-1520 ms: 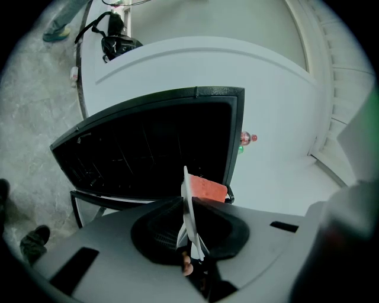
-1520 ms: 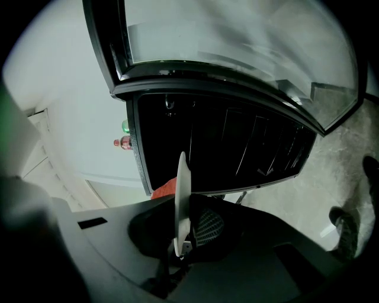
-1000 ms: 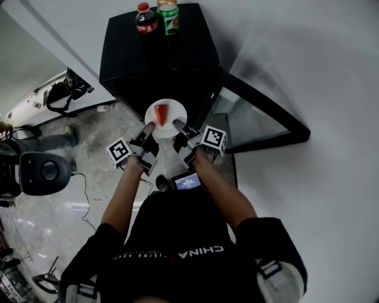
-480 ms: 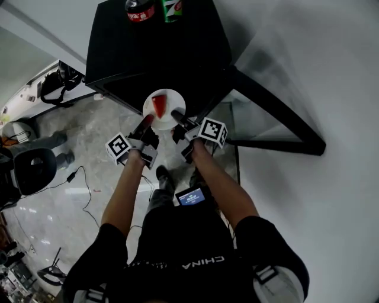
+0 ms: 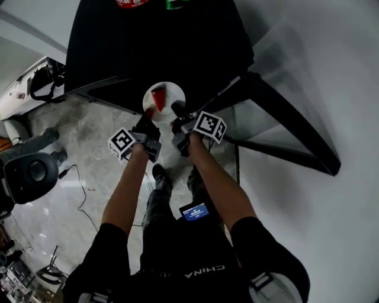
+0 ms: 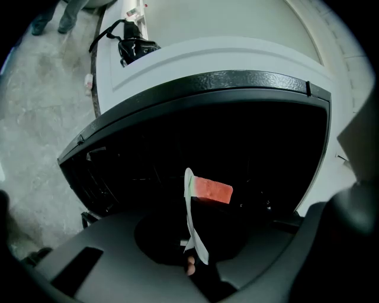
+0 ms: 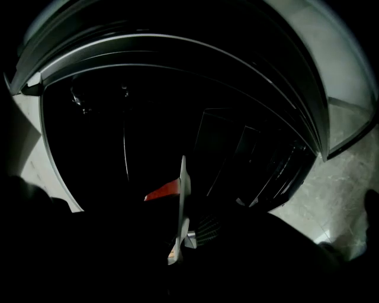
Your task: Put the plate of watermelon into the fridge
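The left claw [image 5: 148,114], its jaws just now closing more, grips one rim of the plate [image 5: 175,93]. The right claw [image 5: 177,110] grips the opposite rim, probably to keep it level so the watermelon [image 5: 159,97] does not slide. They hold it just in front of the open fridge [image 5: 100,59].

At the mouth of the open fridge [image 5: 154,53]

Just before the opening, above the floor [image 5: 89,154], the plate [image 5: 176,94], with the watermelon slice [image 5: 159,97] on its left half. On the fridge top, at the far edge, two bottles [image 5: 130,2] side by side. To the right, the fridge door [image 5: 290,136] swung wide. To the left, a bag [image 5: 42,81] beside the fridge.
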{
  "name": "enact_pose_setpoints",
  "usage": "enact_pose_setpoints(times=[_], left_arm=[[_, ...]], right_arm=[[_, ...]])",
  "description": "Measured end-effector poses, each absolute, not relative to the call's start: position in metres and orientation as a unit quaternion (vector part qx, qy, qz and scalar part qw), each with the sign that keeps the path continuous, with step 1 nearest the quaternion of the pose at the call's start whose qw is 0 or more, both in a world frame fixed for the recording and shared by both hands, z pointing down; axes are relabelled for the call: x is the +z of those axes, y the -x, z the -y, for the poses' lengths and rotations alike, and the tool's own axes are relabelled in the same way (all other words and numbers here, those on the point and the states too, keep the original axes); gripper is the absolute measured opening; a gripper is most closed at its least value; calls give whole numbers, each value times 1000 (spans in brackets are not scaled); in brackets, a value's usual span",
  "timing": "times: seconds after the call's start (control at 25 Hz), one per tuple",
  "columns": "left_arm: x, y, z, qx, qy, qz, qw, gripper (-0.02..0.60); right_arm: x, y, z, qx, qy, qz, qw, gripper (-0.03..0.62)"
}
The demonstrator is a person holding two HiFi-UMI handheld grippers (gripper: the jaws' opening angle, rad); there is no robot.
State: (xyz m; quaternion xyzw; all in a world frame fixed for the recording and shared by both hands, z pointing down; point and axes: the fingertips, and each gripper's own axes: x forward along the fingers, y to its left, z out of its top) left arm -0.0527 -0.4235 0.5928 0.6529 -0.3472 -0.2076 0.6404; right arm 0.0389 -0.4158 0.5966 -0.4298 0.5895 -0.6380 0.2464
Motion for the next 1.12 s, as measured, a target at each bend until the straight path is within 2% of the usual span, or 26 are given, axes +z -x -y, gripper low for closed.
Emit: enact_pose_setpoints(times=[0.44, 1.12], left_arm=[[645, 52, 459, -215, -638, 374, 638, 28], [662, 47, 473, -193, -635, 393, 637, 21]], right_arm=[[642, -42, 454, -610, 468, -600, 221, 32], [662, -45, 456, -606, 474, -621, 152, 34]])
